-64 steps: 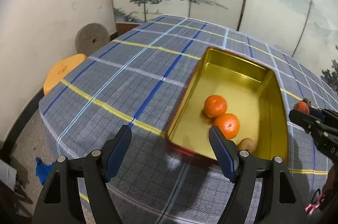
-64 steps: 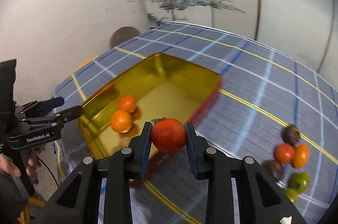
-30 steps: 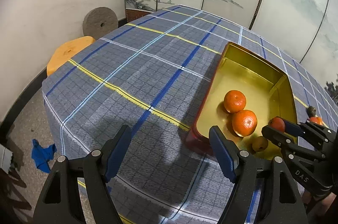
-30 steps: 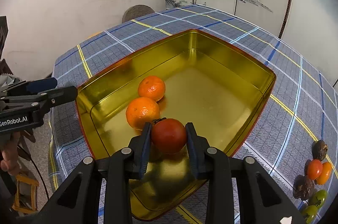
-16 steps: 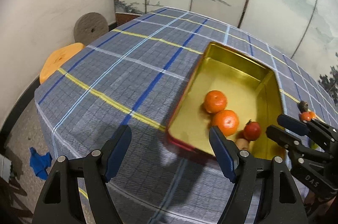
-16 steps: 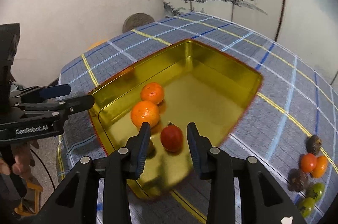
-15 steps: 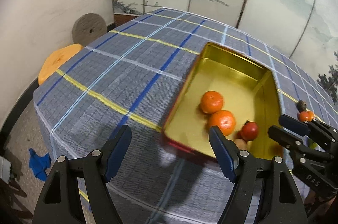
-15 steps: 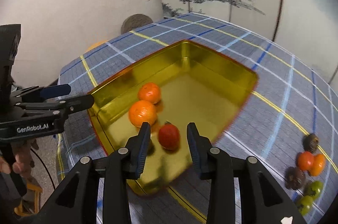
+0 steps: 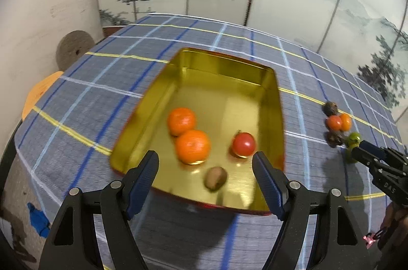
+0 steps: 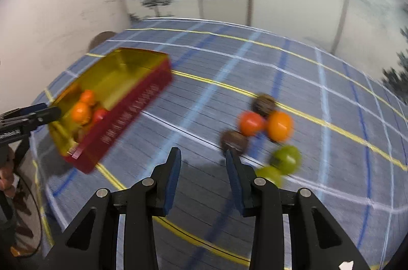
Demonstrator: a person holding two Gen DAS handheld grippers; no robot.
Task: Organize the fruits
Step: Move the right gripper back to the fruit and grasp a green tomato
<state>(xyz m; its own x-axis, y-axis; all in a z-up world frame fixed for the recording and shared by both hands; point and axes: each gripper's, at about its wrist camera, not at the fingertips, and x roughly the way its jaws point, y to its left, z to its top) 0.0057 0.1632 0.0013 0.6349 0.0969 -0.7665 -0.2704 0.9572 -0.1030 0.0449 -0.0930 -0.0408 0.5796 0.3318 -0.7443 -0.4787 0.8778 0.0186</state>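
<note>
both grippers empty: left gripper (image 9: 205, 174) wide open, right gripper (image 10: 202, 166) parted, just been opening.

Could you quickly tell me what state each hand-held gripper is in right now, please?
Left hand-held gripper: open, holding nothing, above the gold tin.
Right hand-held gripper: open, its jaws just opened further, nothing between them.

Tin (image 9: 276, 101) on table (image 9: 107, 81), loose fruits (image 9: 339, 122) to its right
</note>
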